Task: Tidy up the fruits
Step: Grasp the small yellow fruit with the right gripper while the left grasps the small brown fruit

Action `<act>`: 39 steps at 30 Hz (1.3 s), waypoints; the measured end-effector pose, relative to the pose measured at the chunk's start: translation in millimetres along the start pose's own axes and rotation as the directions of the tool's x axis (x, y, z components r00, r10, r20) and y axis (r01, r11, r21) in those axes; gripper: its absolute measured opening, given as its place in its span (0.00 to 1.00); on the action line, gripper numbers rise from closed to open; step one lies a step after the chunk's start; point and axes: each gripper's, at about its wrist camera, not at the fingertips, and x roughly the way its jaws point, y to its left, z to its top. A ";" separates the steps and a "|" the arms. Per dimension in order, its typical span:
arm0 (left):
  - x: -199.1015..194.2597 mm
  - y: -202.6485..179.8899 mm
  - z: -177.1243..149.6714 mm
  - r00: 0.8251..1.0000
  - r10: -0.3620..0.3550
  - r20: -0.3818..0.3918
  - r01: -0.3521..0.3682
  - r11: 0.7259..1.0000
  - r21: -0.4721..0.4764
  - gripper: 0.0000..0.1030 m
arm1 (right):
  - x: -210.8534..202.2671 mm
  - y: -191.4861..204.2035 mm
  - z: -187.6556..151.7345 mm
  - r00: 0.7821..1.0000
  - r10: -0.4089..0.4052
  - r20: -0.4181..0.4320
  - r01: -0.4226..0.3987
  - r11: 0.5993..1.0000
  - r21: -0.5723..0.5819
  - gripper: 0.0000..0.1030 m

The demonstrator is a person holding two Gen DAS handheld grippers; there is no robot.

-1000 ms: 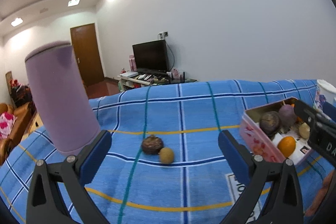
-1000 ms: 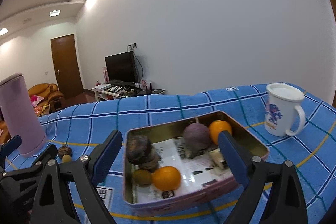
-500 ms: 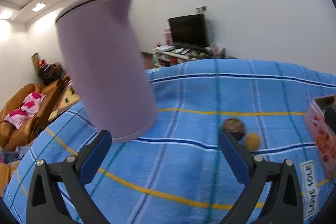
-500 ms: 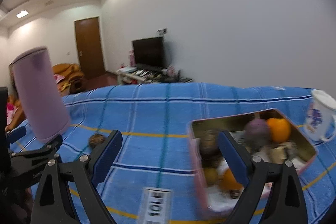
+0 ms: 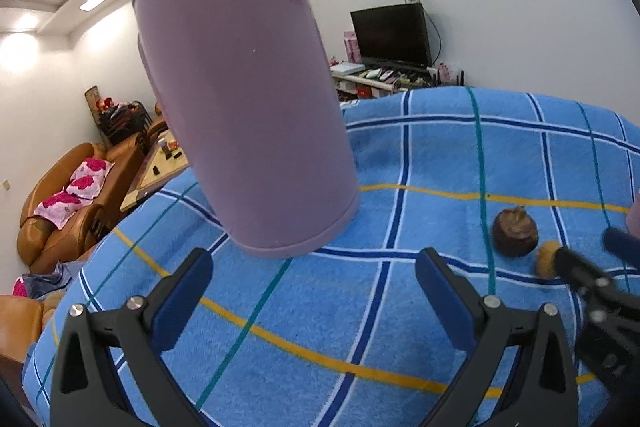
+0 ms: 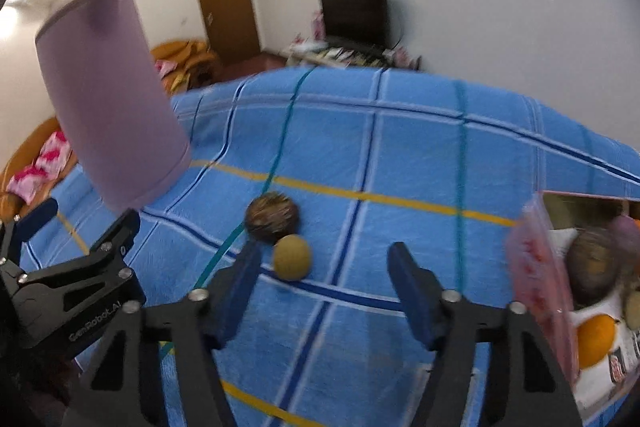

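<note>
On the blue cloth: yellow fruit (image 6: 291, 257) touches brown fruit (image 6: 272, 217) at its 11 o'clock.
Right gripper (image 6: 322, 283): closing, nothing inside yet.
Left gripper (image 5: 314, 287): open, empty.
Tip: reach further, pinch only yellow fruit.

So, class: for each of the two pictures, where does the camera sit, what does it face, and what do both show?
Left wrist: sits behind the open left gripper, facing the purple jug; the right gripper's finger intrudes at right.
Right wrist: sits behind the closing right gripper, nothing between its jaws, facing the tan fruit and brown fruit; tin at right.
Shared: jug, both fruits, blue cloth.
</note>
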 end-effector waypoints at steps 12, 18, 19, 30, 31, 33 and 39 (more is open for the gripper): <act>4.2 -1.3 0.8 0.998 -0.065 -0.013 0.065 0.998 -0.013 1.00 | 23.4 5.1 0.2 0.995 0.033 -0.097 -0.035 0.999 -0.021 0.25; -7.7 -5.0 3.5 0.988 -0.146 0.049 0.147 0.989 -0.008 1.00 | -19.7 -1.7 -11.0 0.999 -0.008 0.051 0.010 0.999 -0.042 0.25; -8.2 -6.3 3.7 0.985 -0.165 0.052 0.166 0.986 -0.007 1.00 | -26.8 -3.3 -13.2 0.997 -0.019 0.073 0.022 0.999 -0.045 0.25; -7.4 -47.5 13.0 0.930 -0.362 -0.070 0.363 0.932 0.000 0.86 | -75.8 -39.8 -29.5 0.977 -0.087 0.194 0.085 0.996 0.019 0.25; -7.7 -57.2 18.1 0.931 -0.357 -0.072 0.360 0.932 0.033 0.83 | -76.0 -40.5 -29.6 0.977 -0.088 0.196 0.086 0.996 0.020 0.25; -6.6 -72.1 25.1 0.932 -0.355 -0.073 0.360 0.930 0.078 0.75 | -77.0 -41.9 -30.0 0.976 -0.088 0.199 0.085 0.996 0.022 0.26; 17.0 -102.5 36.3 0.904 -0.405 -0.136 0.419 0.904 0.088 0.62 | -77.4 -47.7 -29.7 0.977 -0.083 0.194 0.077 0.996 0.038 0.26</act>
